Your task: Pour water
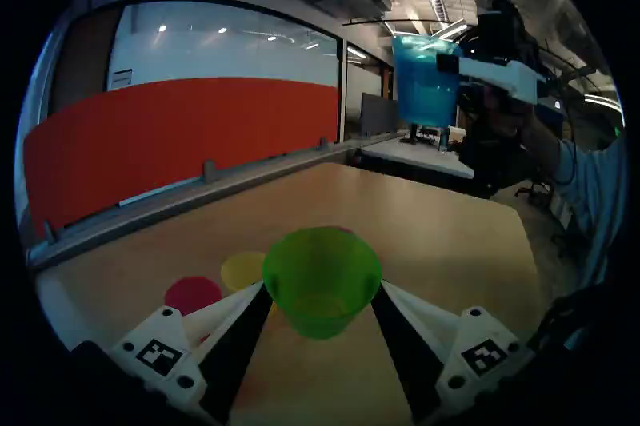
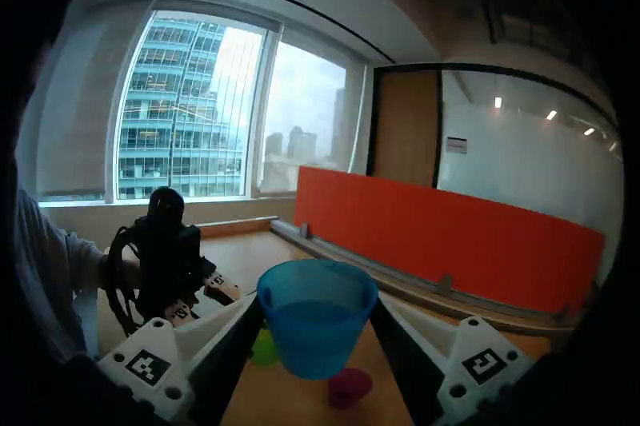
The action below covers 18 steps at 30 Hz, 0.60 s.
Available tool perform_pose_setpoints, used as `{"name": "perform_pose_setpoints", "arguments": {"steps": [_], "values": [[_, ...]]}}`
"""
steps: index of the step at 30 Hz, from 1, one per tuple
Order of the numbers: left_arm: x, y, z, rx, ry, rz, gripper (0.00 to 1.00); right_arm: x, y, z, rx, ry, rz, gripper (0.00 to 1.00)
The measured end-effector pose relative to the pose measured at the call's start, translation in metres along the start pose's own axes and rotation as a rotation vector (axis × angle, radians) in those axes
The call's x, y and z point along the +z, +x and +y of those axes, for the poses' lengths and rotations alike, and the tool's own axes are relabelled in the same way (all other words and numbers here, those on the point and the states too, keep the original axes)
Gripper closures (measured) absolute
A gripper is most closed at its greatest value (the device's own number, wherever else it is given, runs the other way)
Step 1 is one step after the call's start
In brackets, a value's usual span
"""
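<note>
My left gripper [image 1: 322,290] is shut on a translucent green cup [image 1: 322,280], held upright just above the wooden table [image 1: 448,218]. In the right gripper view, my right gripper [image 2: 314,306] is shut on a blue cup [image 2: 316,328] that holds water and stands upright. From the left gripper view, that blue cup [image 1: 424,81] hangs high at the upper right in the right gripper [image 1: 438,66], well above and beyond the green cup. Lower down in the right gripper view are the left gripper [image 2: 210,292] and part of the green cup [image 2: 264,348].
A yellow cup [image 1: 242,268] and a magenta cup [image 1: 192,294] stand on the table left of the green cup; the magenta cup [image 2: 350,388] sits below the blue one. An orange partition [image 1: 176,138] runs along the table's far side. A person's sleeve [image 1: 592,178] is at the right.
</note>
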<state>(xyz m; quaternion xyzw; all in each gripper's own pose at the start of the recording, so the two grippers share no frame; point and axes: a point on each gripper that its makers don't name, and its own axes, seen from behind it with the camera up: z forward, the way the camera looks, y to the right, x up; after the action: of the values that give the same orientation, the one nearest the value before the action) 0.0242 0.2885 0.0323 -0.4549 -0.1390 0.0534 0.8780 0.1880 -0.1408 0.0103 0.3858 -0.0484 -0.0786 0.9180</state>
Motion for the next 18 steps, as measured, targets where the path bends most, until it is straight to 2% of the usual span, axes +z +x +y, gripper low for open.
{"name": "perform_pose_setpoints", "arguments": {"steps": [9, 18], "values": [[-0.032, 0.041, 0.004, -0.009, -0.009, 0.125, 0.15, -0.001, 0.004, -0.002, -0.001, -0.002, 0.006, 0.09], [-0.046, 0.051, 0.004, 0.005, -0.011, 0.15, 0.15, 0.0, 0.008, -0.008, -0.004, 0.004, 0.012, 0.09]]}}
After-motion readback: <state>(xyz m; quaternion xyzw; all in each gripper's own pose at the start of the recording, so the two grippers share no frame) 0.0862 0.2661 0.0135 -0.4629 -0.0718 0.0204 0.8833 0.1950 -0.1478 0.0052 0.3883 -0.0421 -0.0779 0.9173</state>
